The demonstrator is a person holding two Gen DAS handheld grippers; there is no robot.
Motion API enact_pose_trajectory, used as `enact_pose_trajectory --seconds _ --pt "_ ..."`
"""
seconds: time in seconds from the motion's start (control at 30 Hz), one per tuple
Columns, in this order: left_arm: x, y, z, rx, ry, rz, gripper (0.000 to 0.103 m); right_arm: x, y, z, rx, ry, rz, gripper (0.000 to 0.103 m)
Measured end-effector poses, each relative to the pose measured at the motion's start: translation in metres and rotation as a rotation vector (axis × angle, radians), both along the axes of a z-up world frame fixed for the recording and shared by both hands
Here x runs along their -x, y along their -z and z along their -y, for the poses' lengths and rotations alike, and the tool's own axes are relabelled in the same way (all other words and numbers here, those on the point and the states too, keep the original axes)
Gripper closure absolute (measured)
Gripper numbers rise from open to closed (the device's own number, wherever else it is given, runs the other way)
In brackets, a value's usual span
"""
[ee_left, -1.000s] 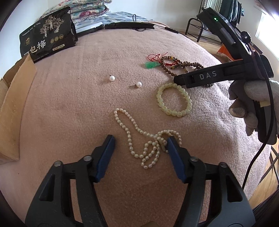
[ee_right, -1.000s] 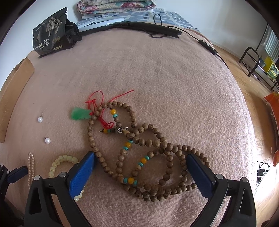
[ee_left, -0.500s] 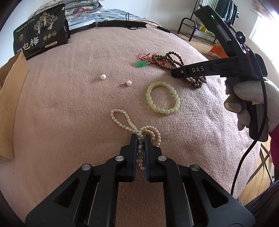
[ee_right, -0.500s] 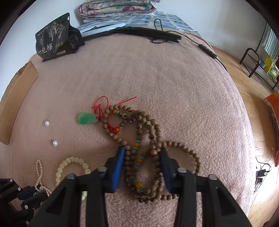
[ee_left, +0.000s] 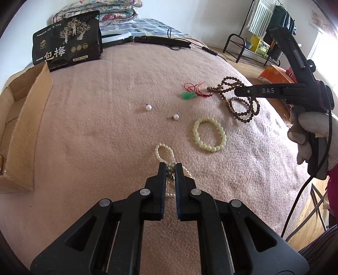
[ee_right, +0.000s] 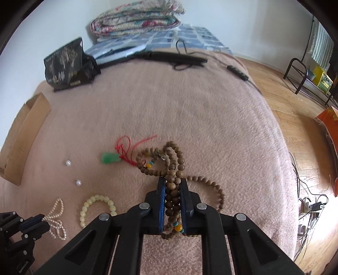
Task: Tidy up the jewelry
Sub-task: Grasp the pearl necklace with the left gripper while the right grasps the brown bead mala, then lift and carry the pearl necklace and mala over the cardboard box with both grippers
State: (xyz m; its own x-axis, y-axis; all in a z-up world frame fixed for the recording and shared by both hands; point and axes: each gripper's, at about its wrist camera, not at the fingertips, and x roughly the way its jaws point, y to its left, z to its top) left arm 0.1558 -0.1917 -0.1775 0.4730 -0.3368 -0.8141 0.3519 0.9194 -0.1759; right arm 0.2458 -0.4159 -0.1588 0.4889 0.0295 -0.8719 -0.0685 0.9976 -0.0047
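Note:
My left gripper is shut on the white pearl necklace, which lies bunched on the pink blanket. My right gripper is shut on the brown wooden bead necklace; it also shows in the left wrist view. A pale green bead bracelet, two loose pearl earrings and a green pendant on a red cord lie between them.
A cardboard box stands at the left edge of the blanket. A black snack bag, a folded quilt and black cables sit at the far side. Wooden floor and a metal rack lie to the right.
Both grippers were open over their necklaces a second ago. Both have shut, the left on the pearl necklace and the right on the wooden beads, gathering the strands together.

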Motion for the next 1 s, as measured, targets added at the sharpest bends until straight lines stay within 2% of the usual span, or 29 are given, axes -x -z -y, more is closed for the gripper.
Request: enact_pose_trajectory --seconds 0.5,0.73,1.0 --pt "0.008 -0.051 -0.032 0.073 -0.056 0.080 0.097 0.028 -0.077 -0.007 -0.071 0.013 0.173 0.093" --pt "0.009 -0.072 -0.052 0.101 -0.087 0.111 0.098 0.042 -0.107 -0.031 -0.098 -0.037 0.227 0.093" --pt "0.010 -0.090 -0.081 0.107 -0.130 0.148 0.097 0.053 -0.127 -0.070 -0.134 -0.116 0.261 0.093"
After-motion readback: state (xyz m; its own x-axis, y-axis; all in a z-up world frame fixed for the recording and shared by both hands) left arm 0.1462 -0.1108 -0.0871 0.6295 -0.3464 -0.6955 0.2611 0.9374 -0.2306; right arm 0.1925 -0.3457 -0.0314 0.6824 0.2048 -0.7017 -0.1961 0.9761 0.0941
